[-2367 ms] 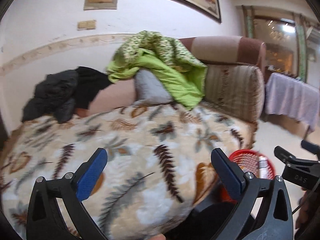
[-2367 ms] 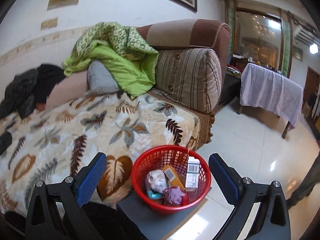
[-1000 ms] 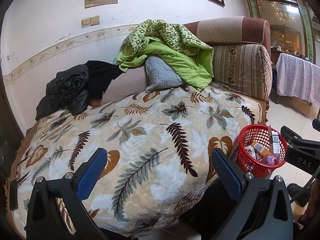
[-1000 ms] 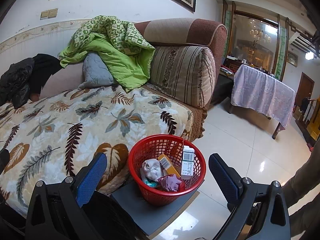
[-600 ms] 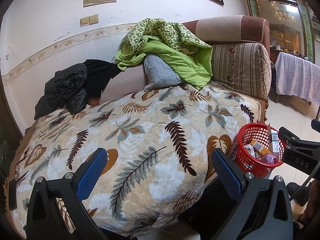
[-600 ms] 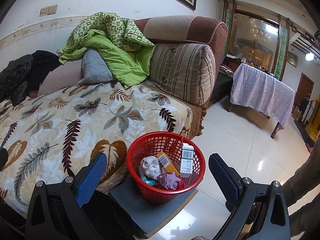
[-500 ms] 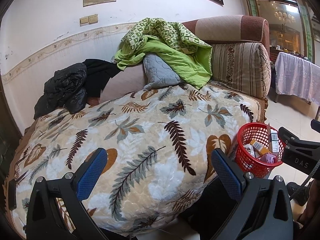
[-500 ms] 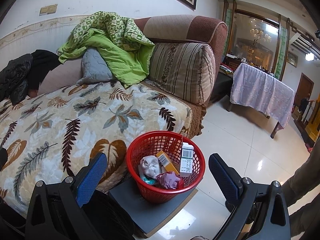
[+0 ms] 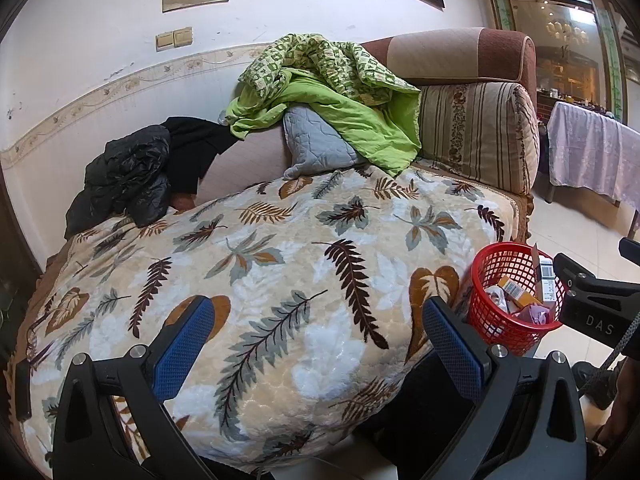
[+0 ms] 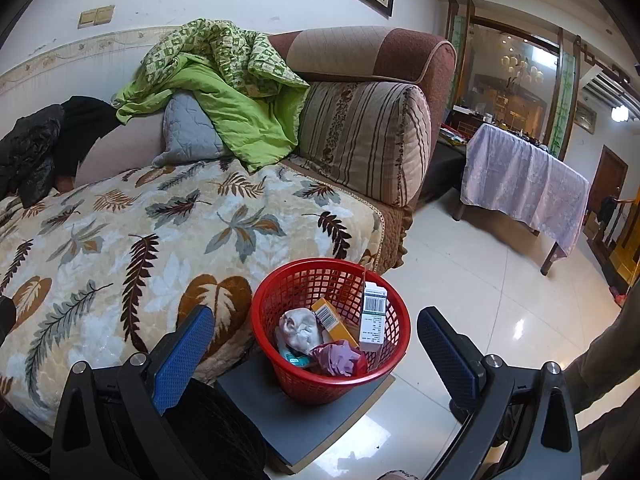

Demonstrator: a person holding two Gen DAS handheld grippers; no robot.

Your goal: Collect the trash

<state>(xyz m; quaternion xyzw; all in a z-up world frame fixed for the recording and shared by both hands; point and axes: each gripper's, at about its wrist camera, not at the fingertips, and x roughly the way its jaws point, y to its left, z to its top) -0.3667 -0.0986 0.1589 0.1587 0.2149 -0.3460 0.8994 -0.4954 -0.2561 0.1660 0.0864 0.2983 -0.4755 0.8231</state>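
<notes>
The red mesh basket (image 10: pixel 330 330) stands on a grey board (image 10: pixel 304 412) beside the sofa (image 10: pixel 192 232), holding cartons and crumpled paper. Left gripper (image 9: pixel 318 338) and right gripper (image 10: pixel 316 342): jaws wide, empty.

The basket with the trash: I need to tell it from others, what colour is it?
Red, an open mesh; clearest in the right wrist view.

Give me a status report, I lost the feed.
Left gripper and right gripper open, empty. Red basket on grey board beside sofa, holding cartons and crumpled wrappers. Nothing blocking.
</notes>
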